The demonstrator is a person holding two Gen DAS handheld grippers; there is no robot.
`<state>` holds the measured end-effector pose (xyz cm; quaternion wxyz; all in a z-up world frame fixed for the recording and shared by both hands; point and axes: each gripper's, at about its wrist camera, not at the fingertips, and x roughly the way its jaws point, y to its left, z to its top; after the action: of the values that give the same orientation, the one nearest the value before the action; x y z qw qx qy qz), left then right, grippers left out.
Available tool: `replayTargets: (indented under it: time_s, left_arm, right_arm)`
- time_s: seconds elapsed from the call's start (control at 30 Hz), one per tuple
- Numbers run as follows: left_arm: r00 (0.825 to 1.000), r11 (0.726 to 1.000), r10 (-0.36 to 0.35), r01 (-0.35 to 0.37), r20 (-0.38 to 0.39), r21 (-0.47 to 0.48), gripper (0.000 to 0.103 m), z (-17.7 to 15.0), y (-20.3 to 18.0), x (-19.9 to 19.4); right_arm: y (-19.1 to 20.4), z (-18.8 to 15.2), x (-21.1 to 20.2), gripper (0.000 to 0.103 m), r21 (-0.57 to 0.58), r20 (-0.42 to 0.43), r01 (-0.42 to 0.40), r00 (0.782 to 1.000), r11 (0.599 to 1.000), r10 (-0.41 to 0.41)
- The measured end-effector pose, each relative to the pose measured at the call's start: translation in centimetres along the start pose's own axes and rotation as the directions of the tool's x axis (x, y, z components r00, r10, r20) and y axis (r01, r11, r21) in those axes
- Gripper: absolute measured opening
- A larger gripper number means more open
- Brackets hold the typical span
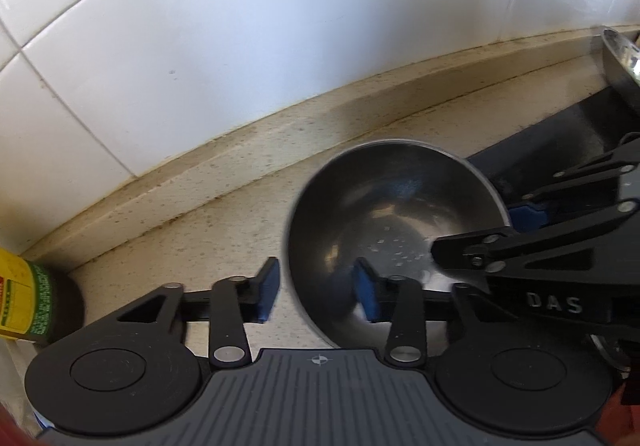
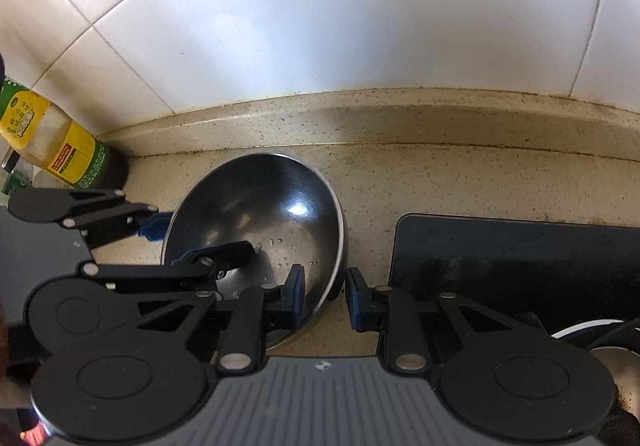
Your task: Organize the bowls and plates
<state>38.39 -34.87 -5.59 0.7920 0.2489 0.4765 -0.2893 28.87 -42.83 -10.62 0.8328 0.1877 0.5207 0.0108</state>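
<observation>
A steel bowl (image 1: pixel 392 206) (image 2: pixel 272 206) sits at a tilt on the beige counter (image 2: pixel 440 174), near the tiled wall. My left gripper (image 1: pixel 316 294) straddles its left rim, one blue pad outside the wall and the other inside, shut on the bowl. In the right wrist view the left gripper (image 2: pixel 196 236) comes in from the left. My right gripper (image 2: pixel 324 292) clamps the bowl's right rim, with one pad inside and one against the outer wall. It also shows in the left wrist view as the right gripper (image 1: pixel 480 230). The bowl holds only a few droplets.
A bottle (image 1: pixel 24 298) (image 2: pixel 68 154) with a yellow and green label stands to the left by the wall. A black slab (image 2: pixel 520 258) (image 1: pixel 560 134) lies right of the bowl. Another steel vessel (image 1: pixel 624 58) is at the far right. White wall tiles (image 2: pixel 320 26) rise behind the counter.
</observation>
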Motion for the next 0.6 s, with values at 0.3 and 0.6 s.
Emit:
replayTargets:
  time_s: [0.3, 0.6]
  left_arm:
    - [1.000, 1.000, -0.007, 0.007, 0.009, -0.014, 0.044, 0.0, 0.5, -0.2]
    - [0.999, 1.000, 0.001, 0.000, 0.035, -0.030, 0.046, -0.1, 0.8, -1.2]
  right_arm:
    - [-0.3, 0.3, -0.7, 0.024, 0.025, 0.017, -0.015, 1.000, 1.000, 0.015]
    - [-0.3, 0.3, -1.1, 0.022, 0.039, 0.034, -0.023, 0.999, 0.999, 0.022]
